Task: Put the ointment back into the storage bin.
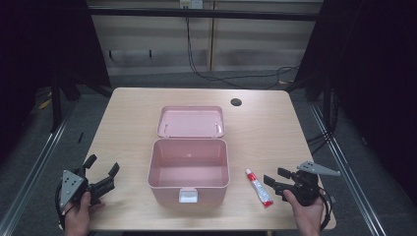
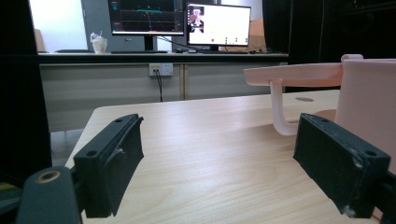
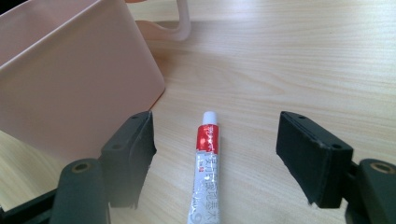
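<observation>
A pink plastic box (image 1: 189,169) stands open in the middle of the table, its lid (image 1: 191,121) folded back flat behind it; the inside looks empty. A small red and white tube (image 1: 259,187) lies on the wood just right of the box. My right gripper (image 1: 273,181) is open, held low beside the tube; in the right gripper view the tube (image 3: 206,163) lies between the two spread jaws, untouched, with the box wall (image 3: 70,79) at the left. My left gripper (image 1: 102,167) is open at the table's front left, with bare wood between its jaws.
The light wood table (image 1: 133,113) has a round cable hole (image 1: 236,102) at the back right. Dark floor and metal rails flank both sides. In the left gripper view the box lid (image 2: 299,74) juts out at the right, and monitors (image 2: 180,18) stand on a far desk.
</observation>
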Available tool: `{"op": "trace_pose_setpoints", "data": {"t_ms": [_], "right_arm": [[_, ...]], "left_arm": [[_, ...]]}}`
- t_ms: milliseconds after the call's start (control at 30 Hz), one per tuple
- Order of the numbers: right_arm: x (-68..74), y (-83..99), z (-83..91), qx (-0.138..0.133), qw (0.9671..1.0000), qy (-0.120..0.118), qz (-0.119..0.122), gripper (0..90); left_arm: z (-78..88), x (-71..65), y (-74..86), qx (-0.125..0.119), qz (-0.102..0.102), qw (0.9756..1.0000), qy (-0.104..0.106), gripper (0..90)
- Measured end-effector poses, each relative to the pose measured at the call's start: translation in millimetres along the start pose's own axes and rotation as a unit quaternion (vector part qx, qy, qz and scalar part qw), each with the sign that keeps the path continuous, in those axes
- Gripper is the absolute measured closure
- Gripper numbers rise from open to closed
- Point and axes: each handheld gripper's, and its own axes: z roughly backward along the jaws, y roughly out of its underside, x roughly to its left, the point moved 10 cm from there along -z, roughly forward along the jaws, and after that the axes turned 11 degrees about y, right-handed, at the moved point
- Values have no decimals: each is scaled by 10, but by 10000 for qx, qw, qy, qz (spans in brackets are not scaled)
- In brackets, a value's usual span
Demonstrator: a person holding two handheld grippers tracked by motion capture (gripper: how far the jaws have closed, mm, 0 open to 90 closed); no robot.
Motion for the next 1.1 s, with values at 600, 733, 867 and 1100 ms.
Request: {"op": "trace_pose_setpoints", "data": {"t_ms": [600,733,867,1100], "right_arm": [[20,59,-1,497,9985,99,196,443],[36,30,37,862,9960,37,248,430],[42,40,29,1351,9897,140,460,423],[109,70,-80,1969,9764,321,826,467]], "left_arm": [[6,-8,-3,-23,11,10000,27,149],[4,-5,-3,-18,6,10000,17,149],[5,-6,-2,-17,7,10000,17,149],[5,-9,-3,-23,8,10000,26,147]]}}
